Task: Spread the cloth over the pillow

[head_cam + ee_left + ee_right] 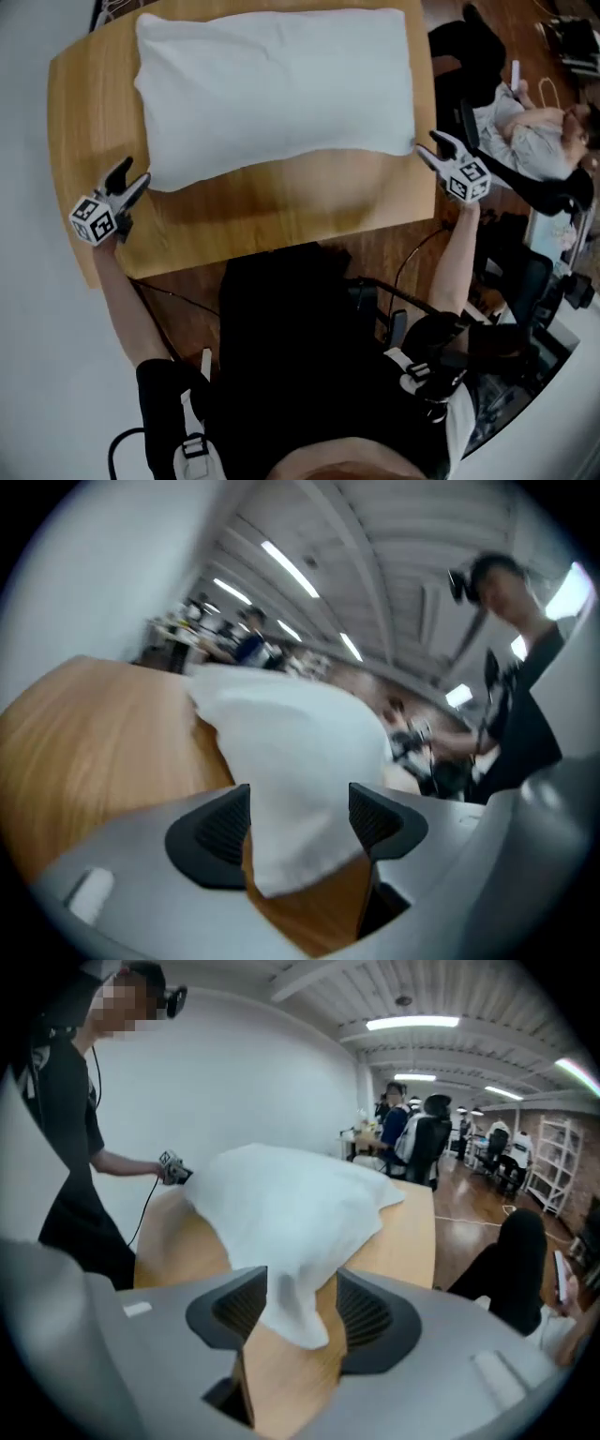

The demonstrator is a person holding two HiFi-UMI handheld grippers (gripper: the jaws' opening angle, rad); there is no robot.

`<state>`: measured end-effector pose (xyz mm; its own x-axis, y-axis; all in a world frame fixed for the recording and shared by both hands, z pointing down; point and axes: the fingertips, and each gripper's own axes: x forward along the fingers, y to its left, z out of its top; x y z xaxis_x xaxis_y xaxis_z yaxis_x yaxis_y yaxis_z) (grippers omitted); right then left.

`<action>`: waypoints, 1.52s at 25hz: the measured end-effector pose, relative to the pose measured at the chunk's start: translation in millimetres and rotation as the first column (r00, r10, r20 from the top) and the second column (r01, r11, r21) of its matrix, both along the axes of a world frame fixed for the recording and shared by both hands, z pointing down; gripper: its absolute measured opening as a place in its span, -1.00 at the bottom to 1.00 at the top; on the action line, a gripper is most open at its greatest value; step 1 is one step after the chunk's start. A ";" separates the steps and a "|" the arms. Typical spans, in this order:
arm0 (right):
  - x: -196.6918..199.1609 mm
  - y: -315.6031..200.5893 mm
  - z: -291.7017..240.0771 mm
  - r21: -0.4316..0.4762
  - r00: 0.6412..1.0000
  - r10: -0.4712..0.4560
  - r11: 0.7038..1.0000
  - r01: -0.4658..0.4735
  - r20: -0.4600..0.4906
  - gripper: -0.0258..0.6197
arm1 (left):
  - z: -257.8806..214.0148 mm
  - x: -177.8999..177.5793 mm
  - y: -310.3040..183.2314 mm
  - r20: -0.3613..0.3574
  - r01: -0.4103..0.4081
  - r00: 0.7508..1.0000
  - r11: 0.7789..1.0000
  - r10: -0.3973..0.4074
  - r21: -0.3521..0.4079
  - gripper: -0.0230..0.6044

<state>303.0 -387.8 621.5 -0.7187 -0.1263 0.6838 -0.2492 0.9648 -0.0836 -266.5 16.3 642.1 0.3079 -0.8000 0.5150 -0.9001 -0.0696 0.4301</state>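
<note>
1. Wooden bench (281, 211) carries the white cloth (277, 84), which is draped over the pillow.
2. Left tongs (134, 175) stand apart, with a cloth corner unpinched between them.
3. Right tongs (427, 145) likewise stand apart around the opposite corner.

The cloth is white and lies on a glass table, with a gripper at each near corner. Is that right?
Not quite. The table is wooden, not glass; the head view shows its grain. The rest holds: the cloth is white and lies on it, with the left gripper and the right gripper at its near corners.
</note>
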 end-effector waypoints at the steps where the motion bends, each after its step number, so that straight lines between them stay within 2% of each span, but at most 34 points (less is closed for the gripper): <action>1: -1.1 15.1 13.9 0.002 0.997 -0.053 0.999 0.053 -0.059 -0.15 | 18.2 26.5 15.8 0.045 -0.122 0.991 0.988 0.126 -0.096 0.15; 2: -2.5 26.5 28.4 0.003 0.988 -0.099 0.995 0.100 -0.121 -0.12 | 34.2 44.0 24.2 0.074 -0.192 0.976 0.968 0.206 -0.161 0.15; 3: -4.0 34.6 42.4 0.007 0.974 -0.136 0.990 0.139 -0.182 -0.08 | 45.5 55.1 24.2 0.089 -0.226 0.965 0.955 0.246 -0.192 0.13; 6: -7.7 42.4 70.7 0.026 0.919 -0.187 0.978 0.208 -0.346 -0.06 | 53.9 66.5 11.5 0.132 -0.241 0.953 0.947 0.273 -0.213 -0.26; 7: -6.3 43.2 73.4 0.023 0.895 -0.197 0.974 0.224 -0.401 -0.19 | 51.0 67.4 11.7 0.150 -0.242 0.949 0.945 0.277 -0.219 -0.37; 8: -1.7 44.1 70.5 0.016 0.866 -0.209 0.970 0.242 -0.454 -0.69 | 45.0 68.0 13.0 0.165 -0.241 0.946 0.946 0.279 -0.218 -0.49; 9: 3.5 45.0 60.2 0.007 0.840 -0.221 0.966 0.259 -0.495 -0.88 | 34.5 67.4 13.2 0.178 -0.239 0.944 0.949 0.276 -0.207 -0.61; 10: 5.2 44.6 42.1 0.008 0.823 -0.233 0.961 0.276 -0.518 -0.88 | 18.6 64.3 11.3 0.194 -0.234 0.943 0.955 0.269 -0.184 -0.66; 12: -5.9 38.5 -14.6 0.064 0.822 -0.231 0.949 0.307 -0.521 -0.88 | -28.0 52.9 3.5 0.250 -0.223 0.937 0.969 0.244 -0.110 -0.77; 14: -15.5 32.9 -89.7 0.177 0.850 -0.174 0.939 0.296 -0.498 -0.88 | -79.3 49.2 -0.3 0.316 -0.225 0.921 0.973 0.226 -0.040 -0.83; 16: -11.3 39.7 -149.6 0.265 0.885 -0.103 0.933 0.245 -0.454 -0.88 | -107.3 58.2 10.2 0.358 -0.236 0.906 0.972 0.228 -0.023 -0.85; 17: -4.0 49.7 -158.1 0.273 0.895 -0.083 0.936 0.221 -0.439 -0.88 | -103.1 65.5 22.3 0.358 -0.239 0.903 0.970 0.239 -0.046 -0.85; 19: 13.8 74.0 -118.2 0.216 0.891 -0.072 0.959 0.186 -0.447 -0.88 | -56.2 78.8 50.1 0.316 -0.240 0.908 0.959 0.277 -0.150 -0.85; 22: 30.0 87.4 21.8 0.092 0.863 -0.075 0.986 0.140 -0.500 -0.88 | 44.7 91.3 72.2 0.208 -0.223 0.930 0.917 0.302 -0.332 -0.80; 24: 39.7 80.1 93.8 0.060 0.858 -0.023 0.996 0.063 -0.513 -0.88 | 81.3 97.1 72.8 0.182 -0.199 0.940 0.896 0.289 -0.396 -0.69; 27: 49.5 64.3 123.1 0.094 0.866 0.121 0.992 -0.086 -0.486 -0.86 | 90.6 101.8 71.2 0.199 -0.204 0.928 0.878 0.314 -0.434 -0.40; 28: 55.2 60.6 123.1 0.107 0.859 0.153 0.988 -0.115 -0.488 -0.73 | 88.2 101.7 72.8 0.196 -0.210 0.928 0.878 0.318 -0.431 -0.16; 31: 77.6 59.7 115.2 0.097 0.841 0.170 0.985 -0.140 -0.514 -0.25 | 72.2 86.6 90.1 0.155 -0.191 0.950 0.897 0.271 -0.398 0.14; 33: 112.5 60.9 103.1 0.086 0.805 0.191 0.981 -0.173 -0.562 -0.09 | 58.4 60.5 108.7 0.129 -0.138 0.971 0.914 0.201 -0.382 0.22; 35: 153.9 46.6 83.3 0.118 0.759 0.259 0.964 -0.236 -0.598 -0.07 | 37.2 24.0 115.8 0.097 -0.045 0.992 0.942 0.082 -0.332 0.22; 36: 159.1 31.6 67.4 0.136 0.765 0.289 0.956 -0.259 -0.575 -0.07 | 20.1 4.4 109.4 0.077 0.018 0.997 0.960 0.004 -0.279 0.22; 38: 132.1 -11.6 25.8 0.142 0.841 0.327 0.945 -0.295 -0.431 -0.07 | -25.1 -34.3 69.6 0.049 0.151 0.988 0.980 -0.146 -0.127 0.22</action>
